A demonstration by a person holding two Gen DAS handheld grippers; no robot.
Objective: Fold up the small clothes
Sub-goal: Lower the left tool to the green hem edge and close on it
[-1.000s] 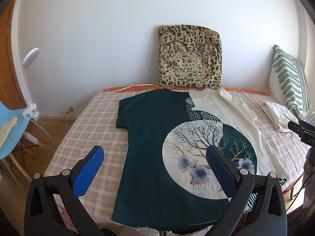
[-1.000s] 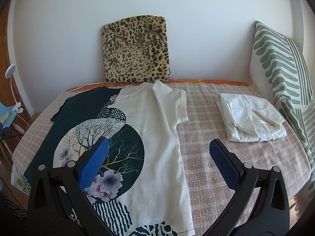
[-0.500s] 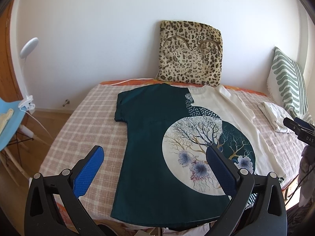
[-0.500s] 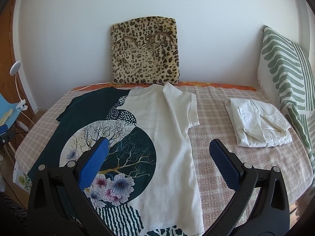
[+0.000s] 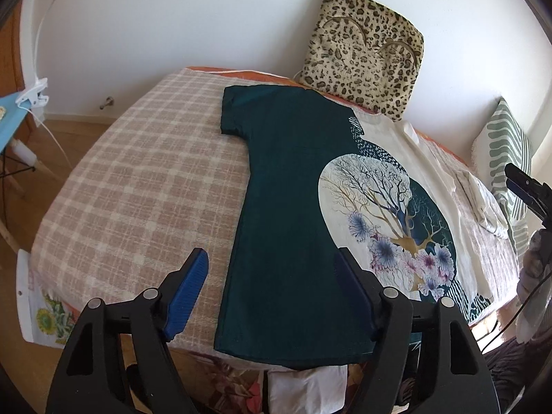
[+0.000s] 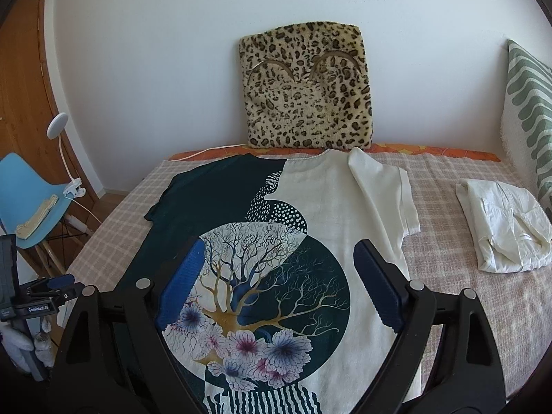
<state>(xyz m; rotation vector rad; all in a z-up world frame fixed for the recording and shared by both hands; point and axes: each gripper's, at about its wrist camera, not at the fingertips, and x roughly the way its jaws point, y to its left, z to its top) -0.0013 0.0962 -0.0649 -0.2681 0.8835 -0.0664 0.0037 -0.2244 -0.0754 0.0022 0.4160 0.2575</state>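
Observation:
A T-shirt [image 5: 286, 207], dark green on one half and cream on the other with a round tree-and-flower print [image 6: 262, 276], lies flat on the checked bedspread [image 5: 138, 186]. Its cream sleeve [image 6: 379, 186] is folded in over the body. My left gripper [image 5: 272, 258] hovers over the shirt's dark side edge near the hem, jaws closing, with no cloth pinched. My right gripper [image 6: 279, 246] hangs above the print, jaws closing a little, with nothing gripped between them. A folded white garment [image 6: 500, 227] rests on the bed to the right.
A leopard-print cushion [image 6: 307, 89] leans on the wall behind the shirt. A green striped pillow [image 6: 528, 110] stands at the right. Left of the bed are a blue chair [image 6: 27, 200], a clip lamp [image 5: 34, 93] and a wooden door [image 6: 20, 79]. The near bed edge [image 5: 193, 348] drops off below the hem.
The left gripper has dropped and tipped down toward the shirt's dark side, and its jaws have narrowed. The right gripper has shifted left over the print, jaws slightly narrower.

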